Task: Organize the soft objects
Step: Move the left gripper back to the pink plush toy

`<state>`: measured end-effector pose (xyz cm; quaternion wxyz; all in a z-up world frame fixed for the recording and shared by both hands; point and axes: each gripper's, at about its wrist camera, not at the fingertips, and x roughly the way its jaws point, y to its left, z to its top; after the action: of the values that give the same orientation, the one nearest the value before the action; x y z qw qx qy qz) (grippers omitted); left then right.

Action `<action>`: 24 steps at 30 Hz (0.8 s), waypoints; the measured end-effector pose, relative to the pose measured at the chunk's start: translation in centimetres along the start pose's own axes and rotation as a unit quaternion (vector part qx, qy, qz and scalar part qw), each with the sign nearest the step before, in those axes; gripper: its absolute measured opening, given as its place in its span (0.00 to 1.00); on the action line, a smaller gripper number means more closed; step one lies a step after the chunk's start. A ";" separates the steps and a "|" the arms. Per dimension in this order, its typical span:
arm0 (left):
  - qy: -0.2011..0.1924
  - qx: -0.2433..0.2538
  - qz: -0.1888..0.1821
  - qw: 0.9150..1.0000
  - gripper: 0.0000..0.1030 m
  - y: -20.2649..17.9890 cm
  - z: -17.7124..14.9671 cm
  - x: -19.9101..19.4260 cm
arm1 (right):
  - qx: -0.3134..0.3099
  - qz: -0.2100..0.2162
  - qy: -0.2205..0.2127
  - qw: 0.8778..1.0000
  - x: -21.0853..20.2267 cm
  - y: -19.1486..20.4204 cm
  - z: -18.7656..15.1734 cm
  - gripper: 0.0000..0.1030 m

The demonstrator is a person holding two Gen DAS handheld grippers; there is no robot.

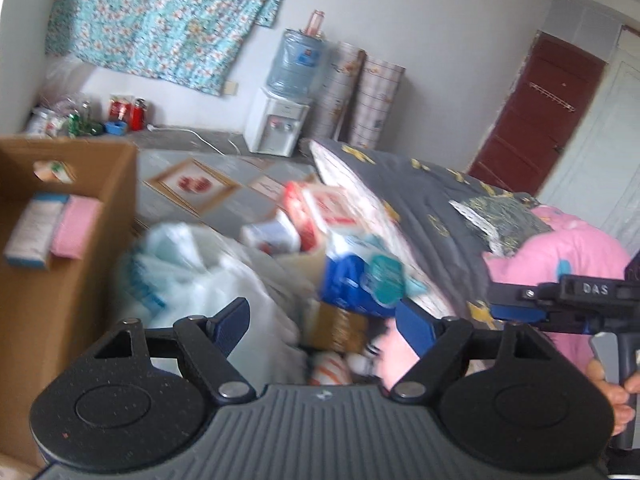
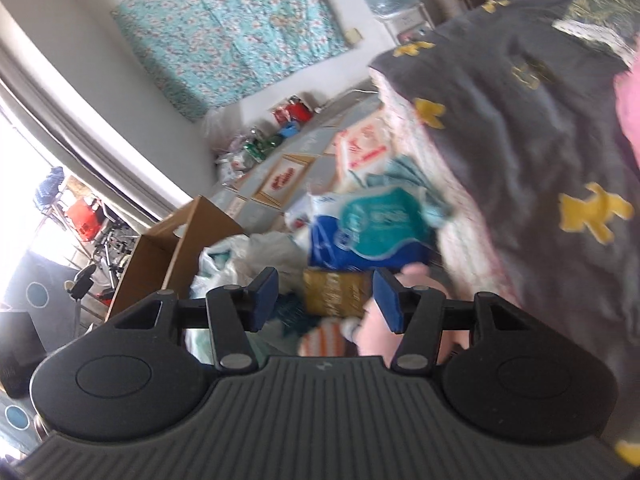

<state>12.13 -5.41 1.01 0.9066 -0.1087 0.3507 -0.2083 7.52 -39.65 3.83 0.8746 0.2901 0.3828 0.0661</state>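
A blurred heap lies on the floor beside the bed. It holds a white plastic bag [image 1: 224, 280], a blue and teal soft pack [image 1: 360, 280], a gold box [image 1: 340, 328], an orange-striped soft thing [image 1: 332, 368] and a pink soft thing [image 1: 396, 352]. My left gripper [image 1: 324, 328] hovers open over the heap with nothing between its fingers. My right gripper [image 2: 326, 300] is also open and empty, above the gold box [image 2: 336, 292], the soft pack [image 2: 376, 228] and the pink soft thing [image 2: 372, 328]. In the left wrist view the right gripper [image 1: 516, 304] shows at the right edge.
An open cardboard box [image 1: 80, 264] stands at the left with a pink and a white item inside. The bed [image 2: 520, 140], under a grey blanket with yellow figures and a pink quilt [image 1: 560, 248], fills the right. A water dispenser [image 1: 280, 120] stands by the far wall.
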 end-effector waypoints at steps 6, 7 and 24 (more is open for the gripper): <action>0.005 0.060 -0.016 0.998 0.71 -4.9 -4.0 2.4 | 0.044 -0.032 0.021 0.998 0.8 -3.1 -1.3 0.51; 0.010 0.076 -0.020 0.997 0.69 -5.7 -4.5 3.1 | 0.056 -0.033 0.026 0.998 1.0 -3.8 -1.6 0.51; 0.083 0.172 -0.053 0.980 0.53 -10.1 -7.8 11.4 | 0.126 -0.080 0.061 0.987 5.9 -9.2 -3.0 0.32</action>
<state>11.36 -19.91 -7.95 0.8671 0.0478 0.3773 -0.3217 8.49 -43.87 -6.69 0.8087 0.3618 0.4624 -0.0356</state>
